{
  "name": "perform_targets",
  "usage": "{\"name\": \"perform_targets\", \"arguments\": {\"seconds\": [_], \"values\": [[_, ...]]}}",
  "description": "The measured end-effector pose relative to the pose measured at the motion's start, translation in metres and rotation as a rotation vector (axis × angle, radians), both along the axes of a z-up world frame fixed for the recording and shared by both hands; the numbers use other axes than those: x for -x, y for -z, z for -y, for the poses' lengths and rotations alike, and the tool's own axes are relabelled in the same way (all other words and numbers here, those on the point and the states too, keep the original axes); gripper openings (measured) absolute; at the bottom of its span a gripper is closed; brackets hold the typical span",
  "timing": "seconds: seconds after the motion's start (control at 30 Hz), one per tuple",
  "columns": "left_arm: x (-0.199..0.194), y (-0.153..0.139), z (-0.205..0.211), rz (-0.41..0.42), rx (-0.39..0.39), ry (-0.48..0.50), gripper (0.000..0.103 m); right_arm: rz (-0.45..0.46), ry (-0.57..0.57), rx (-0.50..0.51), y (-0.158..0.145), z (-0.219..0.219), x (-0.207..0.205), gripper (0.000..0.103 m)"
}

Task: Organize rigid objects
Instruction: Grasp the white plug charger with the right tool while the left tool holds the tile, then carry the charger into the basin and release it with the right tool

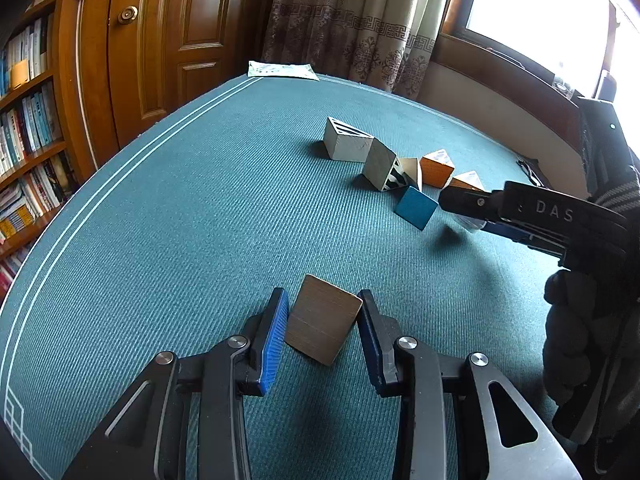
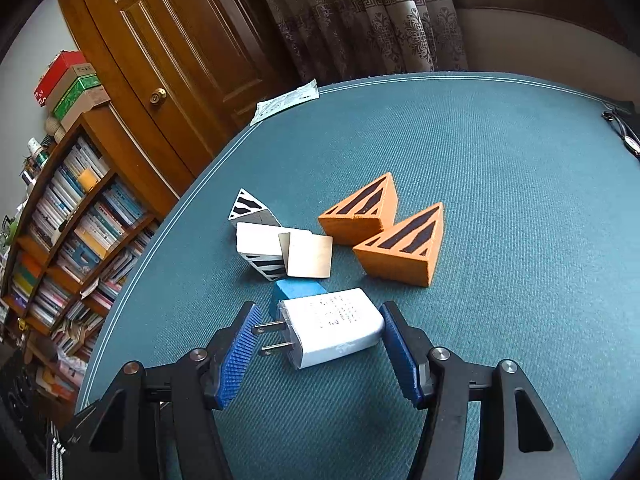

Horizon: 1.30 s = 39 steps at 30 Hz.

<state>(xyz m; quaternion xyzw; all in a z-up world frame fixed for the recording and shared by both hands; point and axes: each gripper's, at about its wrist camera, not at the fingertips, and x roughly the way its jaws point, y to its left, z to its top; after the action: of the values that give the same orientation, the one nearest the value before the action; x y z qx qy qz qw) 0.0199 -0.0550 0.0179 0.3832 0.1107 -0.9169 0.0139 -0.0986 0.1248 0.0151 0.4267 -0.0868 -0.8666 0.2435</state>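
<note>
Right wrist view: right gripper sits around the white charger, w/ pads touching prongs & end, next to the blue block. Left gripper holds a brown block. Thin prongs may slip, so charger could twist & drop.
</note>
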Motion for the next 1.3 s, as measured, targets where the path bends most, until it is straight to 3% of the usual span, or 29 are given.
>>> {"name": "perform_targets", "arguments": {"seconds": [0.63,1.3], "values": [[0.001,0.001,-0.003,0.011,-0.016,0.011,0.036,-0.029,0.111,0.023,-0.005,-0.053,-0.066,0.064],[-0.001,-0.014,-0.053,0.005,-0.011,0.119,0.036,-0.038,0.215,0.055,-0.004,-0.107,-0.107,0.064]]}}
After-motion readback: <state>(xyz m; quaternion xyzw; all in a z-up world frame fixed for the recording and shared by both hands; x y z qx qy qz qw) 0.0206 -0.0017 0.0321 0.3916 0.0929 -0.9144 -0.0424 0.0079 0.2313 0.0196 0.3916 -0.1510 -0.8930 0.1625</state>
